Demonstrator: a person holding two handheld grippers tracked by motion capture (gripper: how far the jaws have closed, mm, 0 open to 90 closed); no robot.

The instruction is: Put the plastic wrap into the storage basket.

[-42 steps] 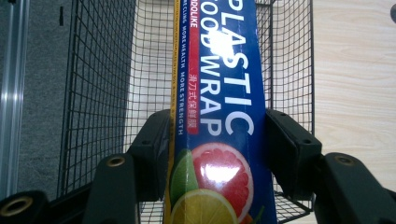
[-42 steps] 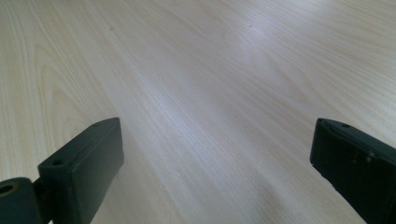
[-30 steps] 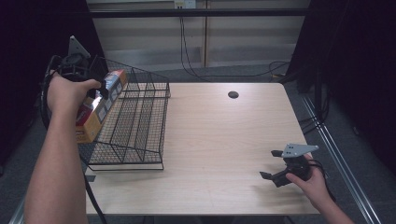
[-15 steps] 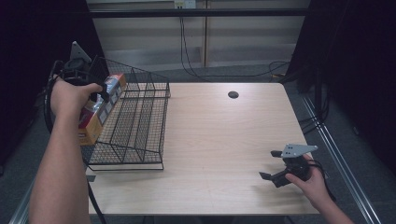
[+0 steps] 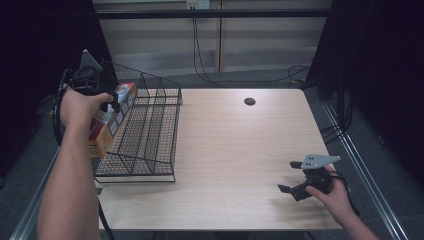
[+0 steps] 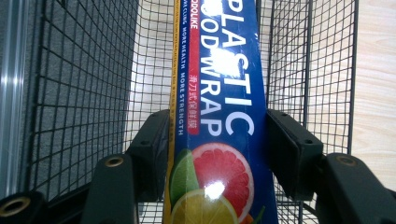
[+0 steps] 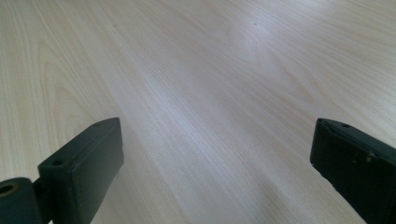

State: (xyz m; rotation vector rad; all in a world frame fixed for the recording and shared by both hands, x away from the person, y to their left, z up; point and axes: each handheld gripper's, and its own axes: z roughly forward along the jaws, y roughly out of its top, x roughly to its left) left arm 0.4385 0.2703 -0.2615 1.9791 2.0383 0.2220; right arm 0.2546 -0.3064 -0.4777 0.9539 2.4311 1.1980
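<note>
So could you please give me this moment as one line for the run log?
left gripper: shut on blue plastic-wrap box, over black wire basket | right gripper: open, low over pale wooden table

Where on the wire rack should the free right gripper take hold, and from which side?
Judging by its pose, grip the wire rack on its top right rim wire, coming from the bare table side with the open right gripper; the plastic wrap box and left gripper crowd the left.

A lab-style recording bay, by the look of it.
Bare pale-wood desk [image 5: 235, 150] ringed by black curtains [image 5: 380, 75], loose cables [image 5: 295, 72] trailing on grey floor [image 5: 235, 80] past its far edge.
</note>
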